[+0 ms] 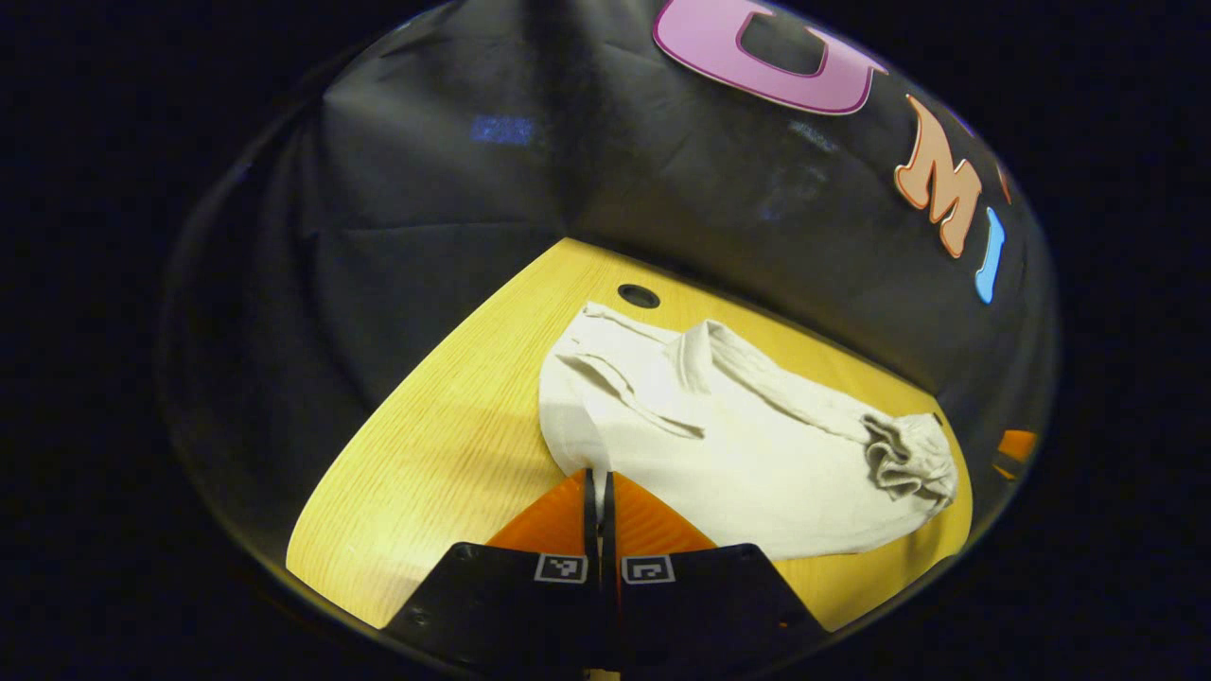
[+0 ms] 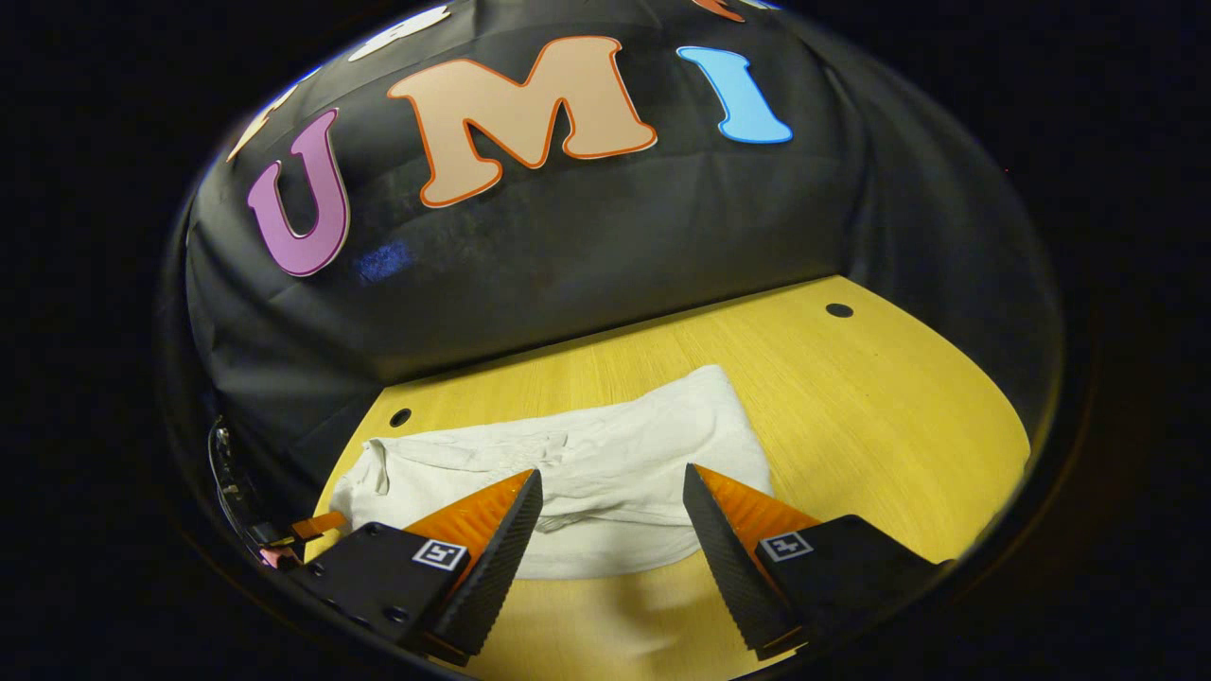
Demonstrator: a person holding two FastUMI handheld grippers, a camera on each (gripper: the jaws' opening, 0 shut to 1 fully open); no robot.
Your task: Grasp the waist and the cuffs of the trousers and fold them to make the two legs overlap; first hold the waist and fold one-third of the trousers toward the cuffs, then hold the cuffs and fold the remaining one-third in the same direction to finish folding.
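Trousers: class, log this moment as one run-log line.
trousers: bunched on table | left gripper: shut on trousers edge | right gripper: open above trousers

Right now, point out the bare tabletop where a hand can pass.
Free: the table right of the trousers, out to its edge, and the strip between the trousers and the wall. In the left gripper view, bare wood lies left of them. Crowded: the middle, under the cloth.
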